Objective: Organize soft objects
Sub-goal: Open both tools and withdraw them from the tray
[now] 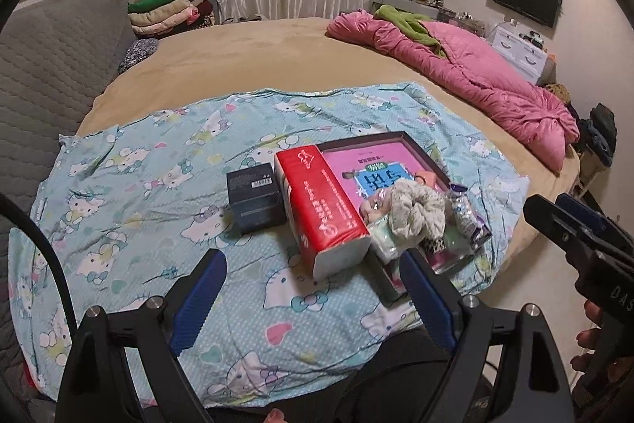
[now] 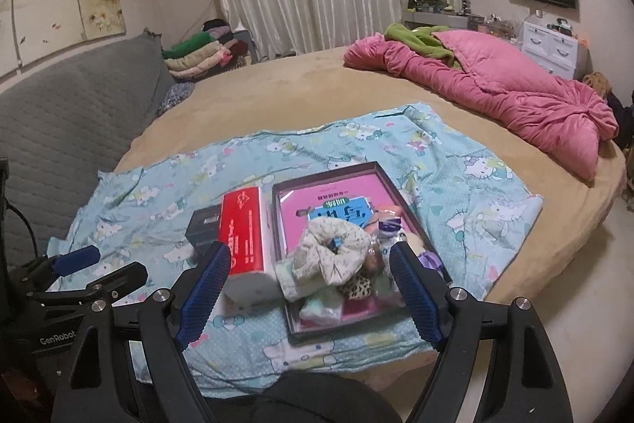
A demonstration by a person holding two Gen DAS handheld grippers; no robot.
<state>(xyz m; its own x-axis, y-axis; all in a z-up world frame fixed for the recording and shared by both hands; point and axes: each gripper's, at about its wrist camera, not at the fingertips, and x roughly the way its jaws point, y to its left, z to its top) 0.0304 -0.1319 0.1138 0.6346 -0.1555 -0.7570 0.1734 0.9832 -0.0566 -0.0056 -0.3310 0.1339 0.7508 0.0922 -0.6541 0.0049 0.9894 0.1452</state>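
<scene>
A round bed [image 1: 253, 66] carries a cartoon-cat sheet [image 1: 130, 185]. On that sheet lies a dark tray [image 2: 358, 171] with a cream scrunchie [image 2: 337, 248] piled among small soft items; a red tissue pack [image 2: 243, 228] sits just beside the tray. Left tool [image 1: 313, 264] and right tool [image 2: 311, 258] hover released, empty, near the tray.

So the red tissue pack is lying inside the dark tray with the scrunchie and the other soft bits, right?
Not quite. The red tissue pack lies outside the dark tray, beside its left edge on the blue cartoon sheet, as the right wrist view shows. The scrunchie and the other soft bits are in the tray.
</scene>
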